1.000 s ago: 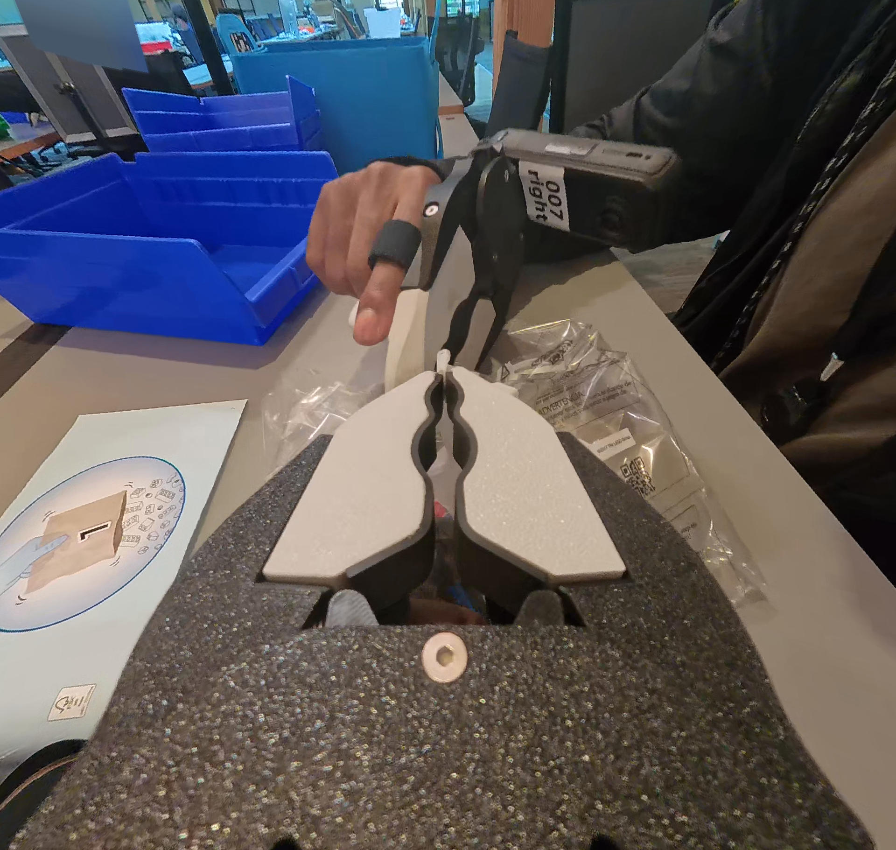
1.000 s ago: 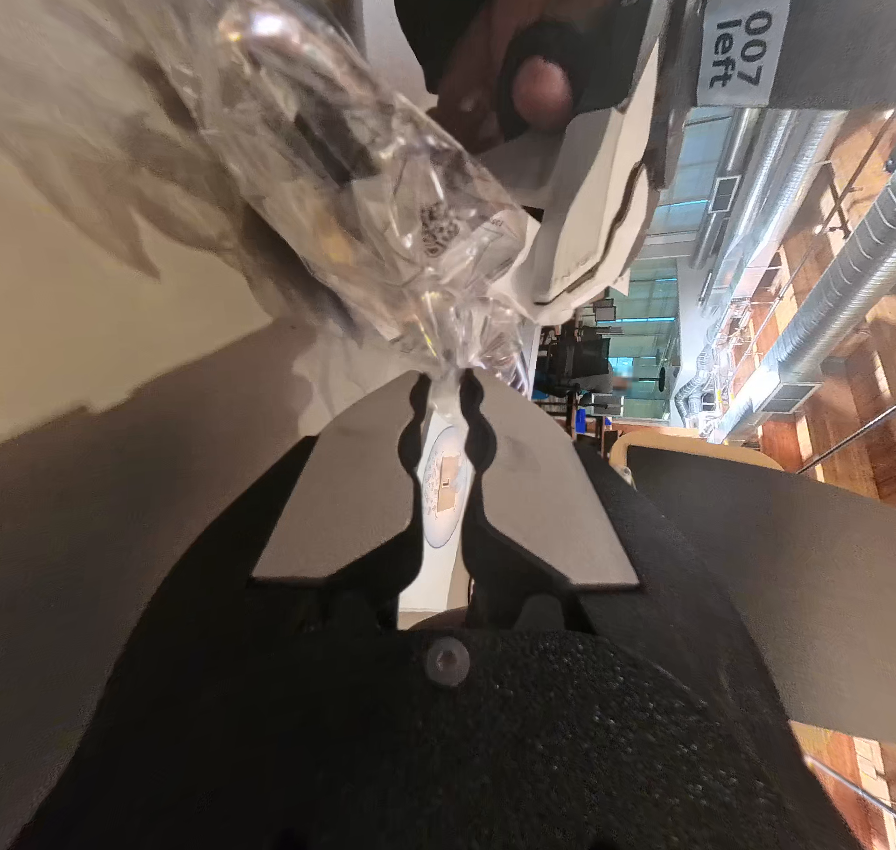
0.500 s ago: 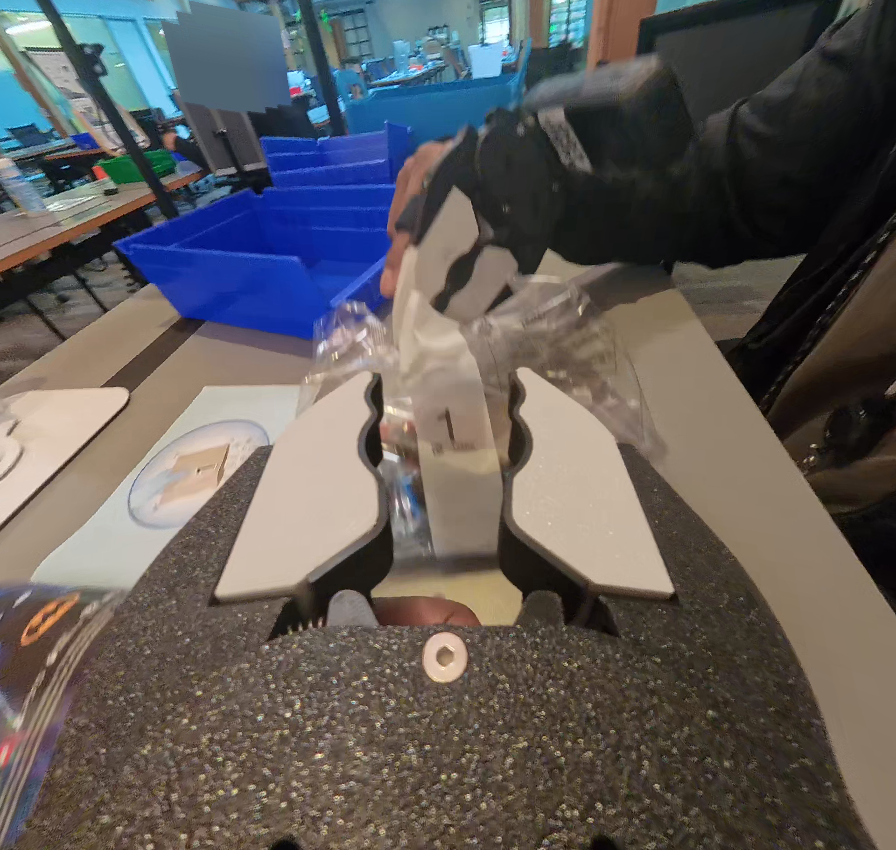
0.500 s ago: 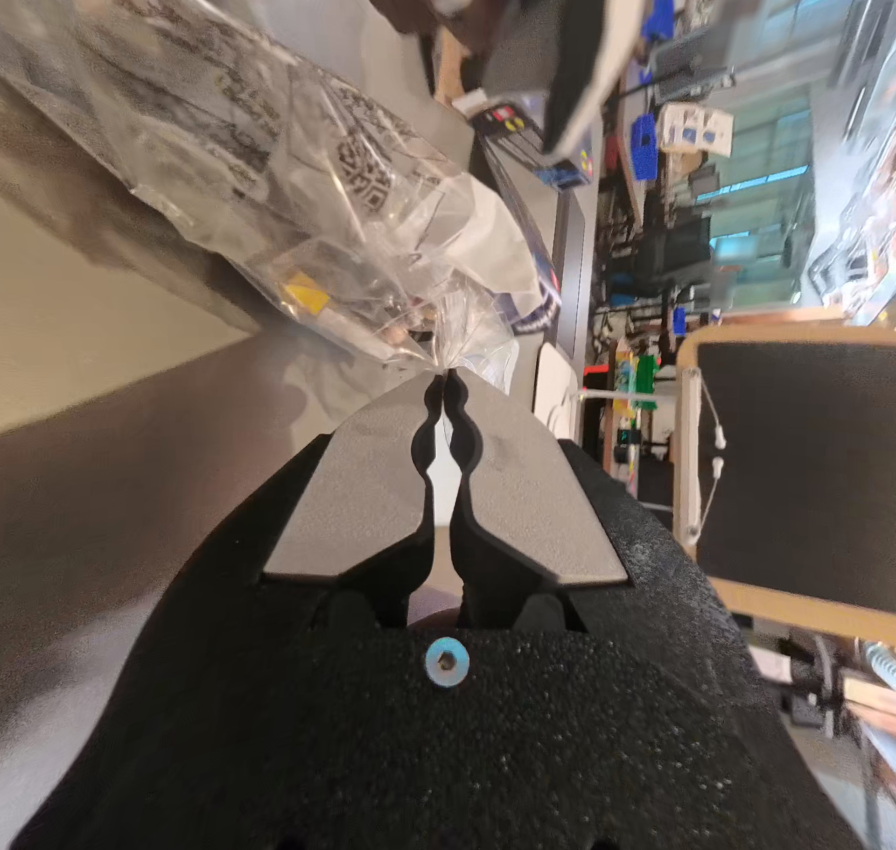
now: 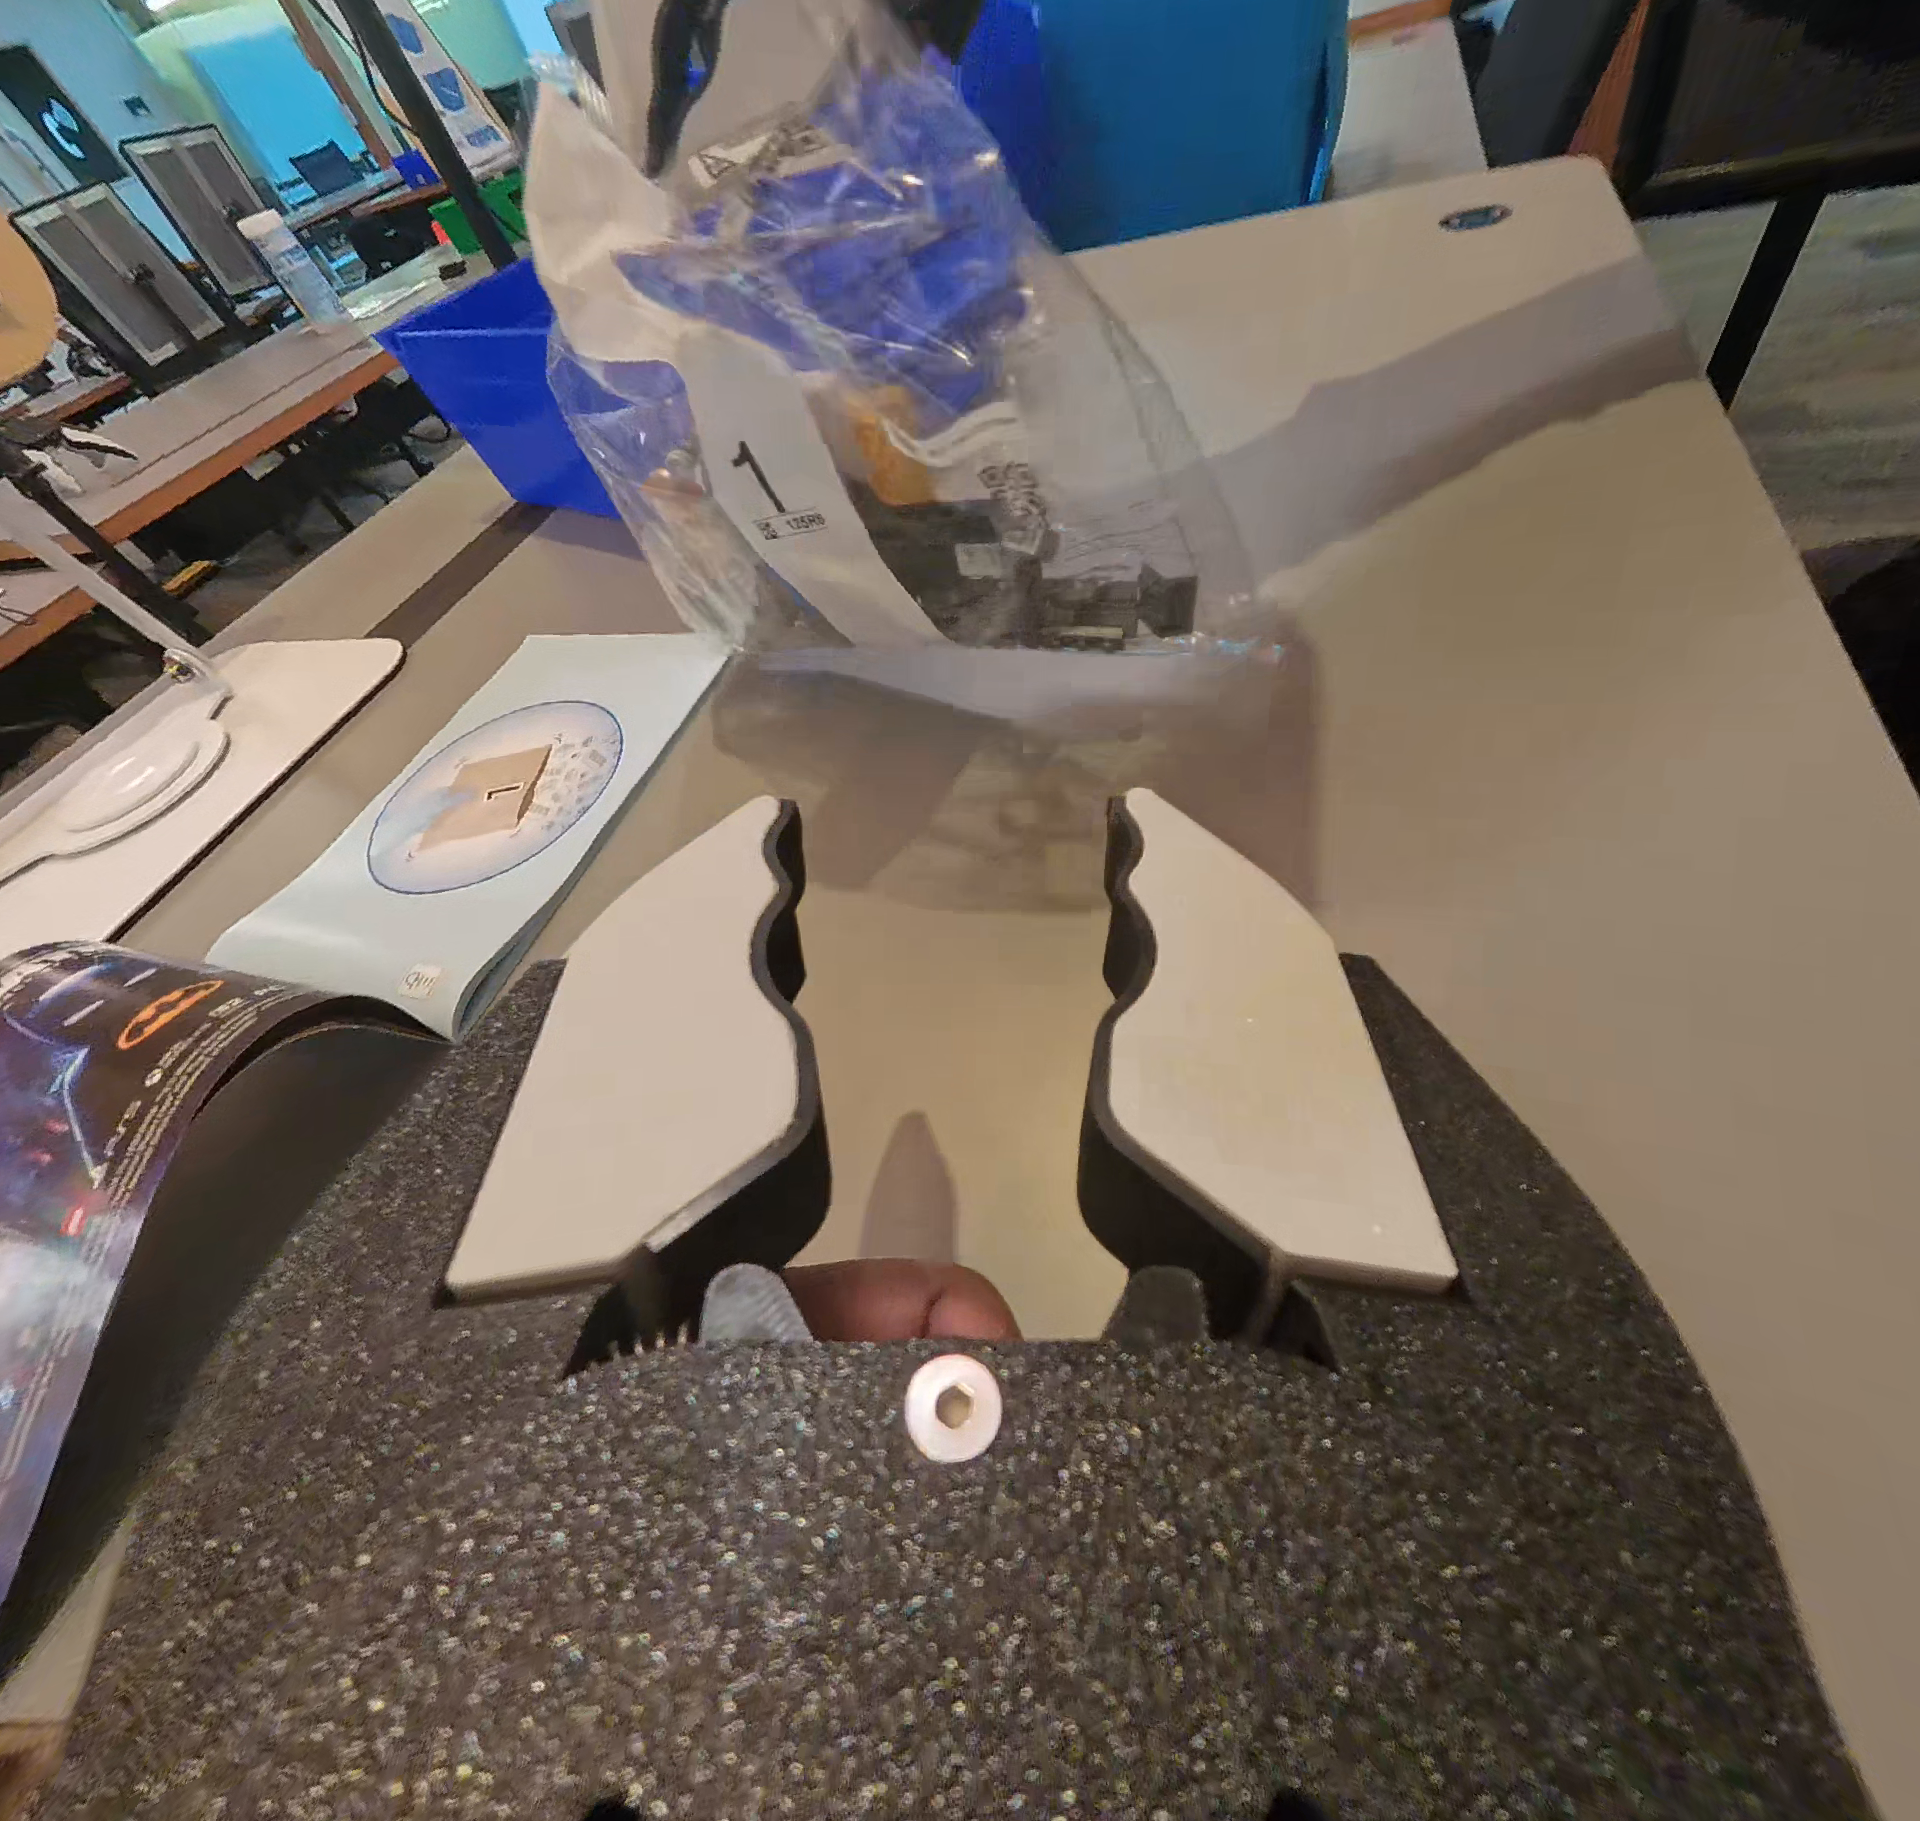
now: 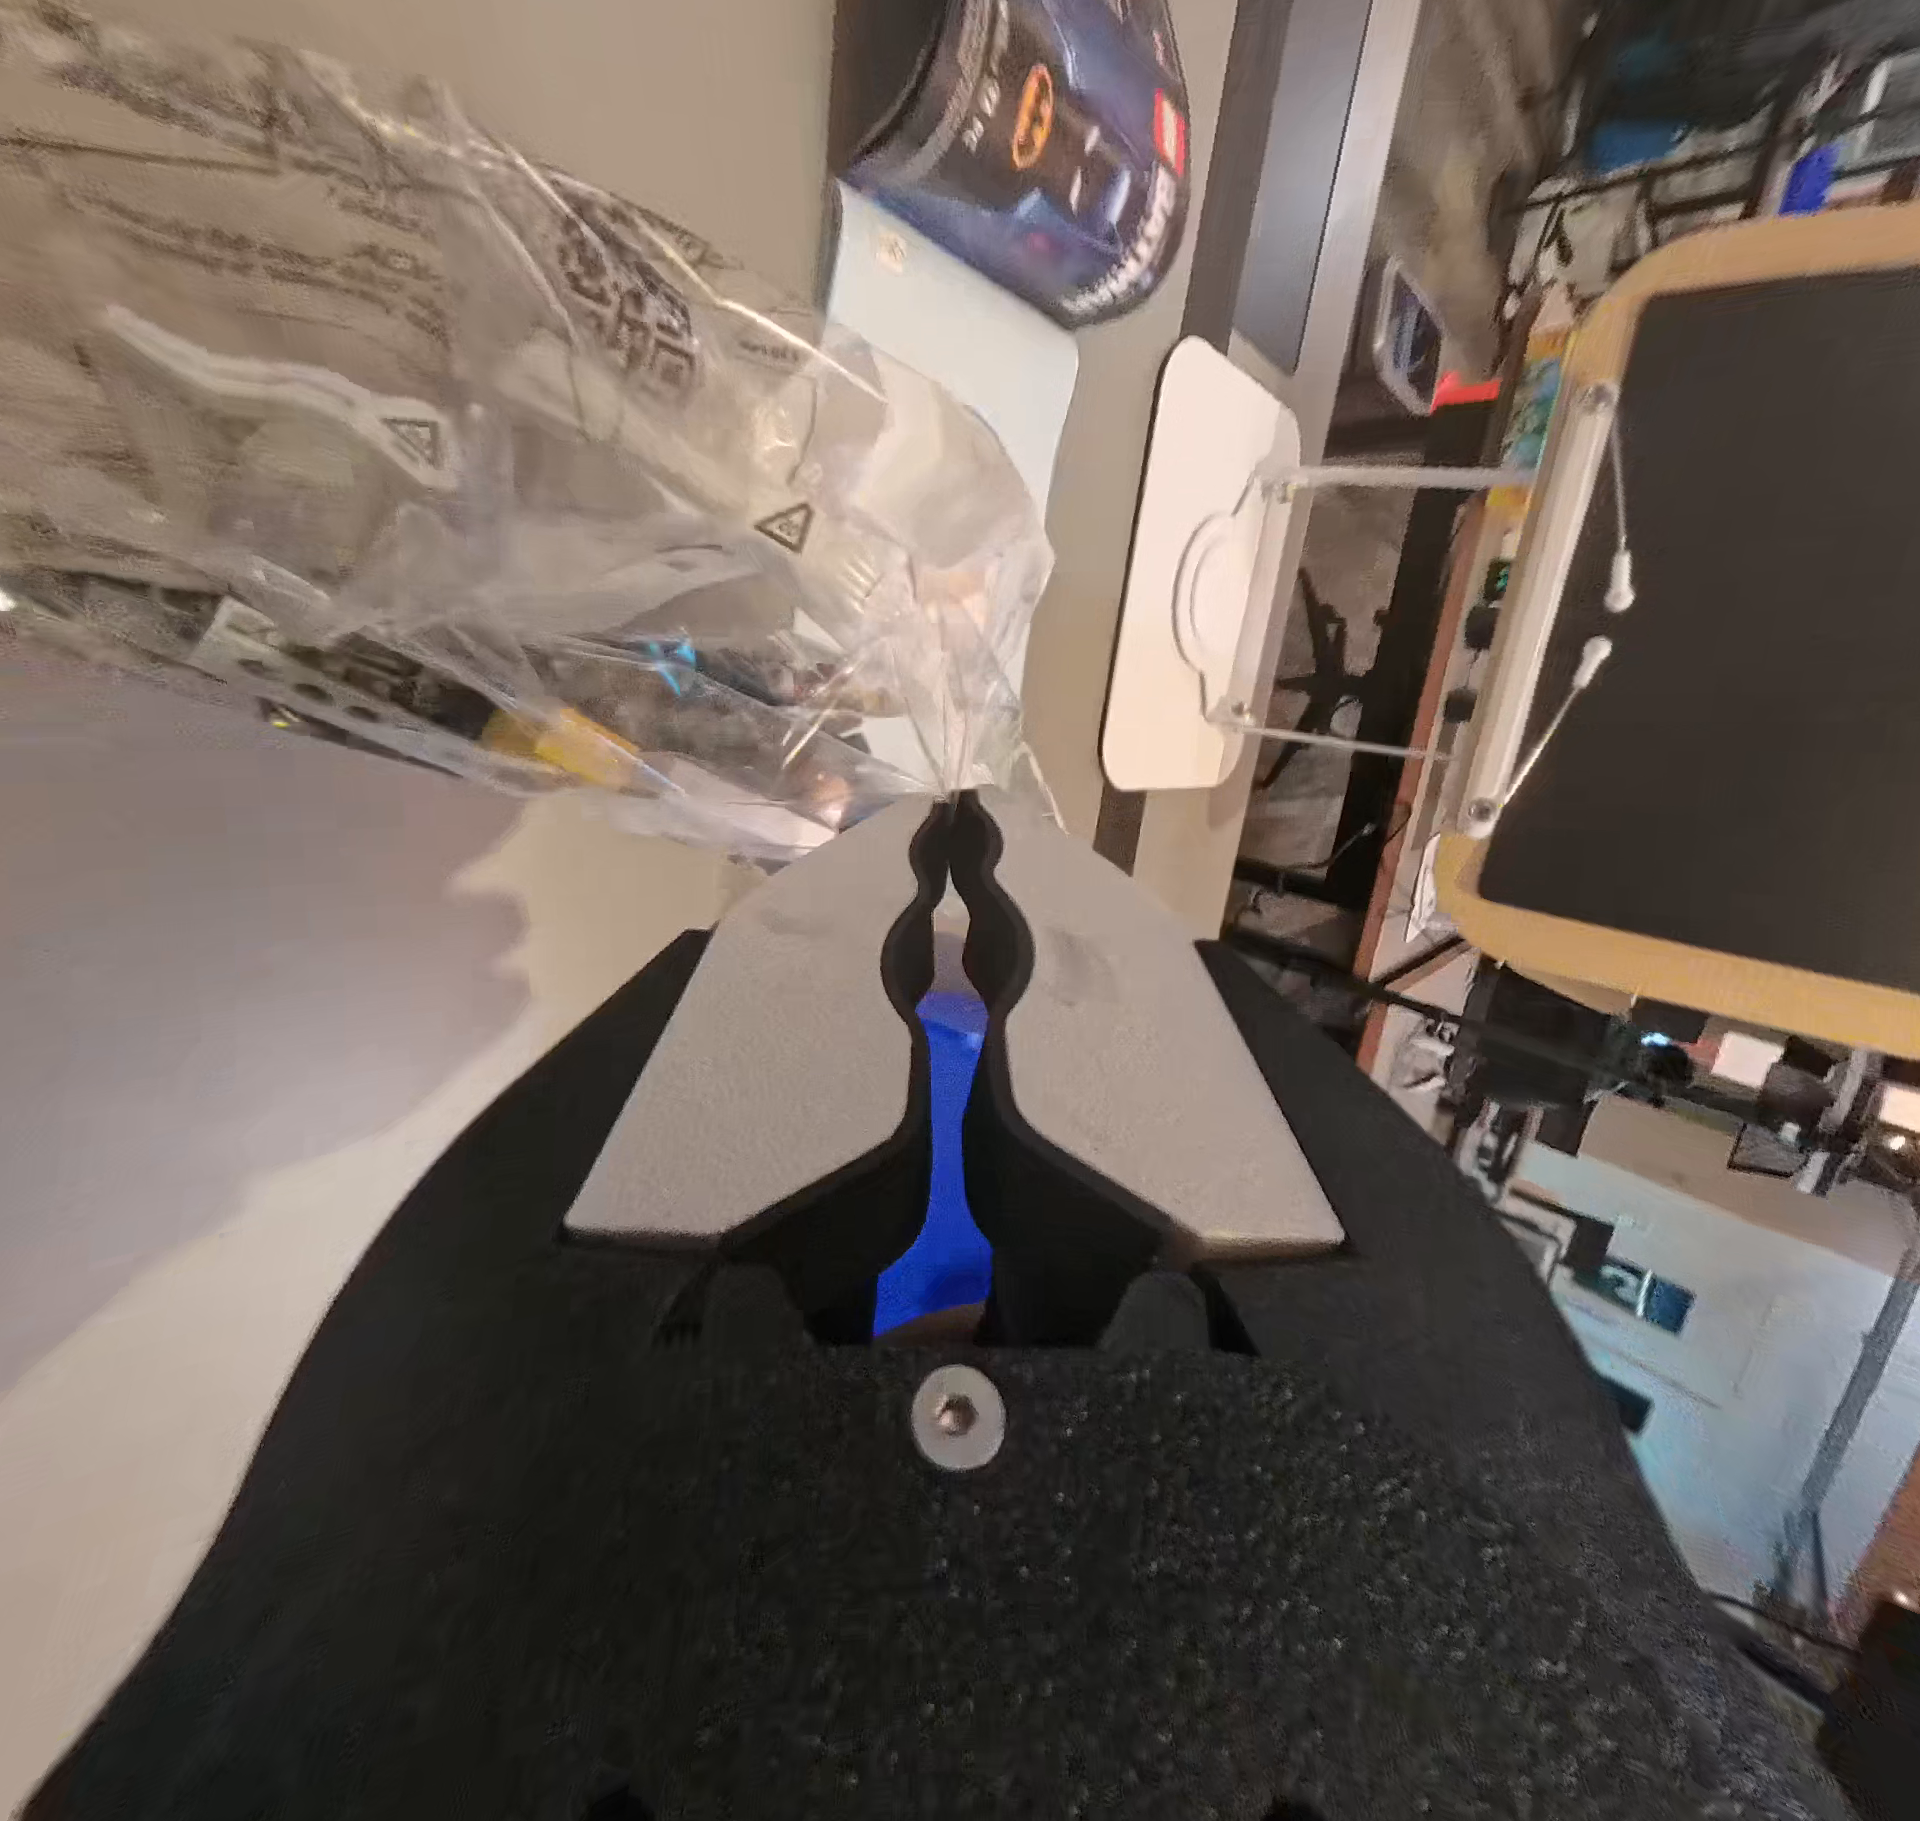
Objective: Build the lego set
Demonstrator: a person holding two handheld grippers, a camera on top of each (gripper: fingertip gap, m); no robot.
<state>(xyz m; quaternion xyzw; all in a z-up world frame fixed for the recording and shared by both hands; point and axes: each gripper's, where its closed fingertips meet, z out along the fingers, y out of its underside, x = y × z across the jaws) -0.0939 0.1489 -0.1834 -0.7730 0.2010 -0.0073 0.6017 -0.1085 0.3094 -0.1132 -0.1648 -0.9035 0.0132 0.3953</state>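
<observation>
1. Right gripper (image 6: 958,807) had its fingers pressed together on the gathered edge of a clear bag (image 6: 499,566); the plastic puckered where the tips met it.
2. Seen from the left wrist, that bag (image 5: 894,369) hung in the air above the counter (image 5: 1507,732), with its upper end at the right gripper's fingers (image 5: 623,26) at the top of the frame.
3. Small parts lay inside the bag, dark ones along its bottom and a yellow one among them; a white printed strip ran down its front.
4. Left gripper (image 5: 951,826) stood spread wide, with only bare counter between its fingers, and the bag's lower edge hung apart from them, beyond the tips.
5. The bag's shadow (image 5: 935,784) fell on the counter just ahead of the left fingertips.
6. A pale blue booklet (image 5: 488,815) lay flat on the counter toward its left edge, beside the left gripper.
7. A dark glossy booklet (image 5: 94,1096) curled up near the left edge, touching the pale blue one.
8. A white stand base (image 5: 187,722) sat at the left edge, beyond the booklets.
9. A blue bin (image 5: 488,389) stood on the far left of the counter, behind the bag.
</observation>
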